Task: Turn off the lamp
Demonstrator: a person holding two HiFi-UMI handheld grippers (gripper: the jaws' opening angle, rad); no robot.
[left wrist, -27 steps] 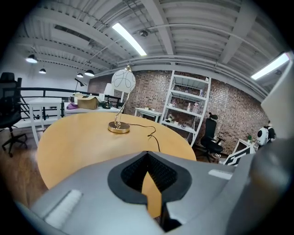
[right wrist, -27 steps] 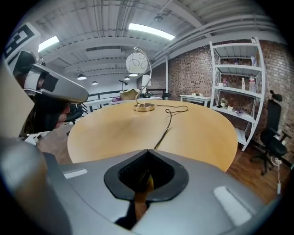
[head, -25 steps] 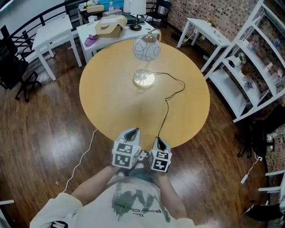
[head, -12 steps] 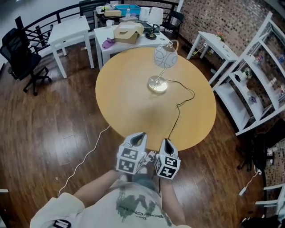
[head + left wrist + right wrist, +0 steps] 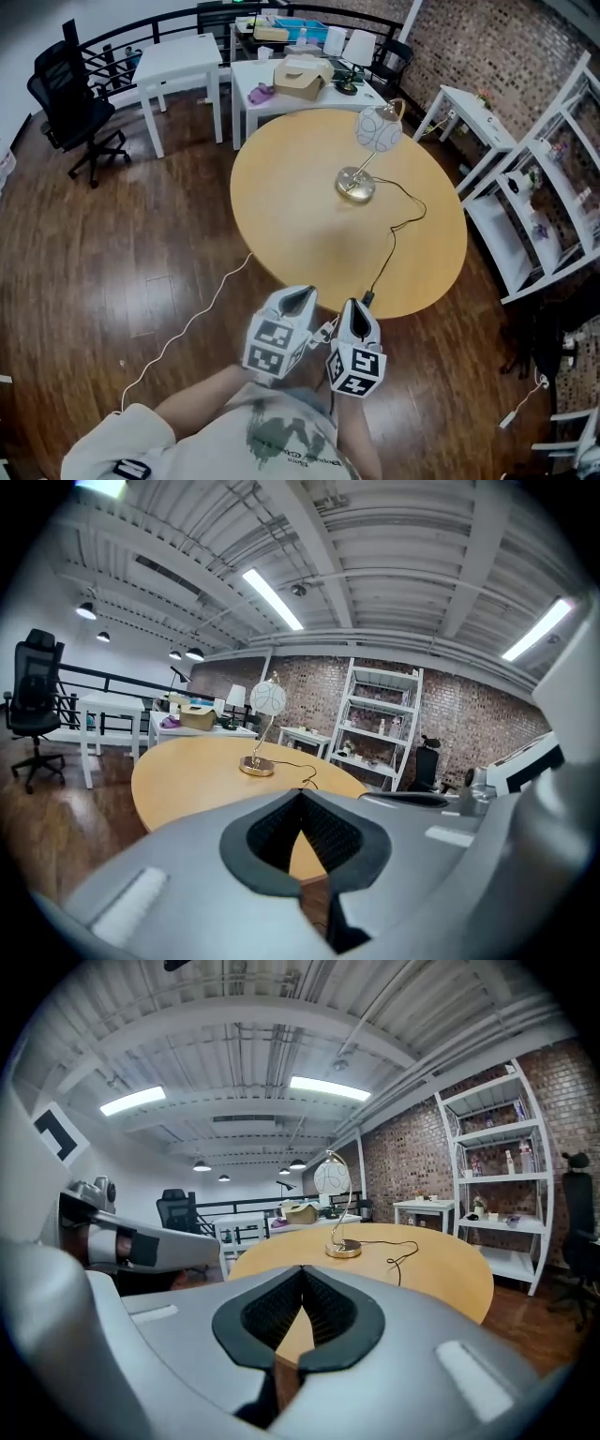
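Observation:
The lamp has a round white shade (image 5: 378, 129) on a curved stem and a gold base (image 5: 356, 188), standing on the far right part of the round wooden table (image 5: 291, 206). Its black cord (image 5: 392, 246) runs over the near table edge. Both grippers hang side by side short of that edge, far from the lamp. The left gripper (image 5: 299, 296) is shut on nothing, and so is the right gripper (image 5: 353, 307). The lamp's shade (image 5: 267, 697) also shows in the left gripper view, and its base (image 5: 344, 1252) in the right gripper view. Whether the lamp is lit cannot be told.
White tables (image 5: 178, 61) with a cardboard box (image 5: 302, 75) stand behind the round table. White shelves (image 5: 553, 187) line the right side. A black office chair (image 5: 75, 103) is at the far left. A white cable (image 5: 187, 328) lies on the wood floor.
The view has pulled back and to the left: table and lamp now sit farther away and more to the right. Both grippers stay shut, side by side.

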